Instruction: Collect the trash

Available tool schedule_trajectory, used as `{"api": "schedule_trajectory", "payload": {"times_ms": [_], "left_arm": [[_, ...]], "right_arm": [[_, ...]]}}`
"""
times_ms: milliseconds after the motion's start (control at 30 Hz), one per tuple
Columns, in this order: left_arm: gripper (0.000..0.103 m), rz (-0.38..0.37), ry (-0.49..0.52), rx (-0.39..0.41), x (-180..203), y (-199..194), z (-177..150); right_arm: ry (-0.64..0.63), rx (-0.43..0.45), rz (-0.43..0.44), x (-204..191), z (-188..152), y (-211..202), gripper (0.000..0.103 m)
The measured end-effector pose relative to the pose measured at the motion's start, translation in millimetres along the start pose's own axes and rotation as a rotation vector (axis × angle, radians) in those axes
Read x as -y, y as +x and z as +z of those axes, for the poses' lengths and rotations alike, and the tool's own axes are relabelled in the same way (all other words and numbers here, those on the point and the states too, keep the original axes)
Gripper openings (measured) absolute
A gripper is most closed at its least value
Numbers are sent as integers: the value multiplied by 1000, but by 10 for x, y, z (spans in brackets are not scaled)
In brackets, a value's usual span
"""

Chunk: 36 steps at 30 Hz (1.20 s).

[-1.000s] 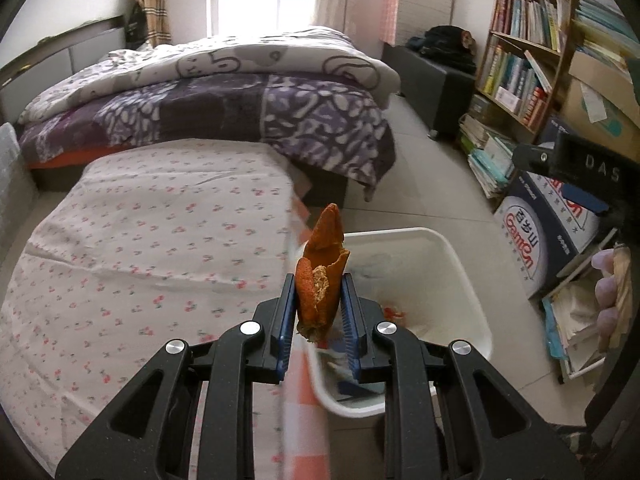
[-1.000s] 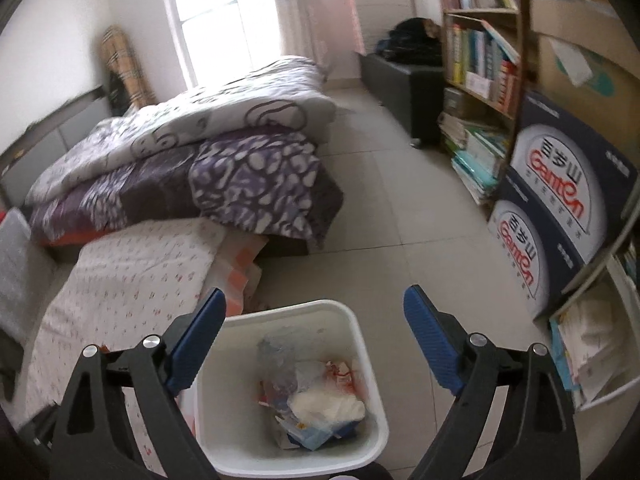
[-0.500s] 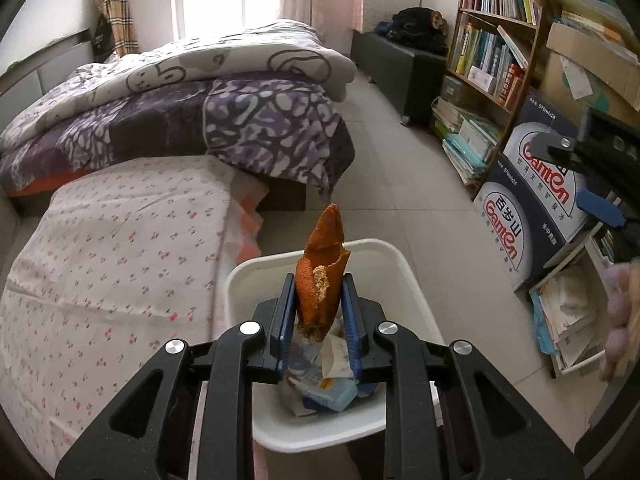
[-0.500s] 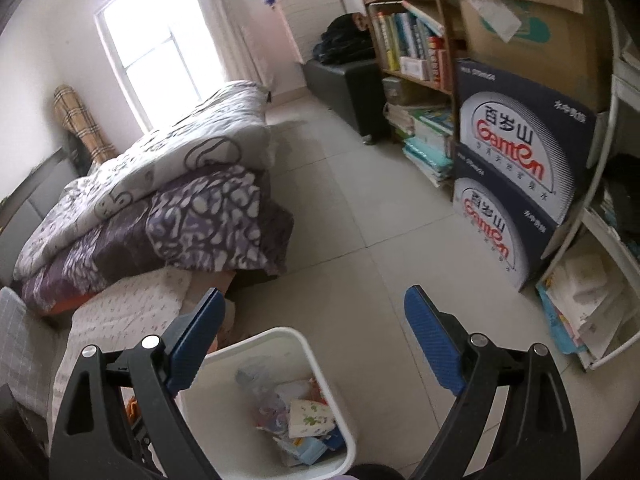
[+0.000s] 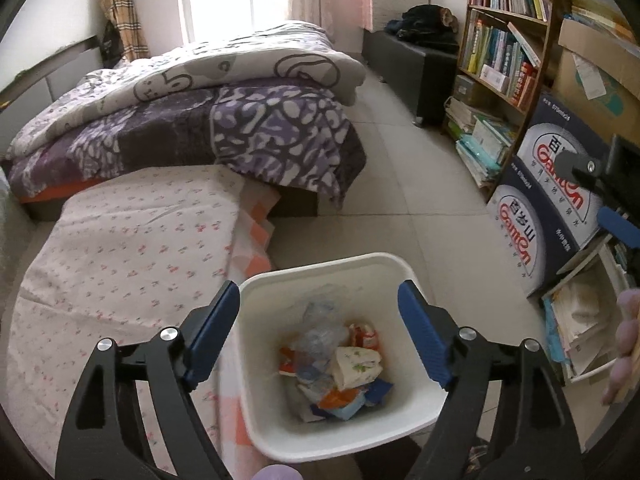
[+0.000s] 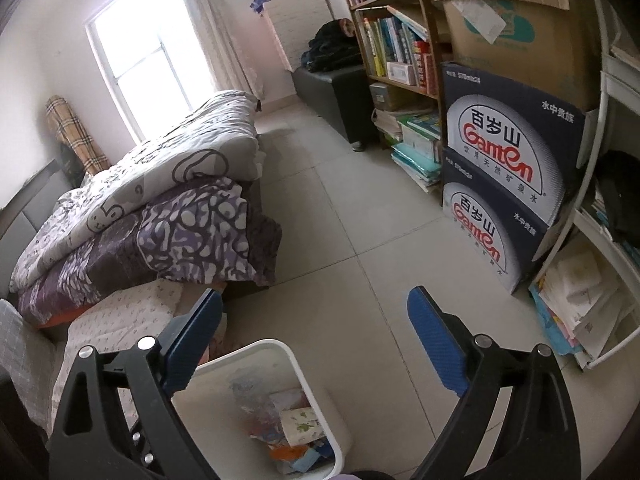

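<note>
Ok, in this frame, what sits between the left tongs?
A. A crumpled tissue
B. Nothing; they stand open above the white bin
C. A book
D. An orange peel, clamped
B: the left tongs stand wide apart with nothing between the pads, and only the white bin of trash shows below them.

Pale tiled floor (image 5: 404, 184) carries most: white trash bin (image 5: 384, 264) at 6 o'clock, w/ wrappers, plastic & paper (image 5: 356, 364) inside. Two stacked Ganten boxes (image 5: 532, 216) at 3 o'clock, just beside a bookshelf (image 5: 500, 60); book piles (image 5: 476, 148) on the floor at its foot. Bed (image 5: 192, 112) at 11 o'clock w/ heaped quilts; floral-sheeted mattress (image 5: 128, 264) at 9 o'clock, touching the bin.
</note>
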State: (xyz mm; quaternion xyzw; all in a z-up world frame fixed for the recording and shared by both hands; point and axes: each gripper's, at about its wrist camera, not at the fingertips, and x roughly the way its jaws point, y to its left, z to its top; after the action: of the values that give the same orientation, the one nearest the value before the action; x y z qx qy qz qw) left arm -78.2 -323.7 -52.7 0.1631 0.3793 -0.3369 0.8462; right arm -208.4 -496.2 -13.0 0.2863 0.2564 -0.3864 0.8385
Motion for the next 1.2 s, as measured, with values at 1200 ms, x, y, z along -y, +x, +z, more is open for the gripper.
{"api": "schedule_trajectory", "payload": {"times_ms": [1200], "left_arm": [[96,474,-328,143,-2066,-1594,-1291]], "right_arm": [[-553,157,274,-1955,-1737,-1069,96]]}}
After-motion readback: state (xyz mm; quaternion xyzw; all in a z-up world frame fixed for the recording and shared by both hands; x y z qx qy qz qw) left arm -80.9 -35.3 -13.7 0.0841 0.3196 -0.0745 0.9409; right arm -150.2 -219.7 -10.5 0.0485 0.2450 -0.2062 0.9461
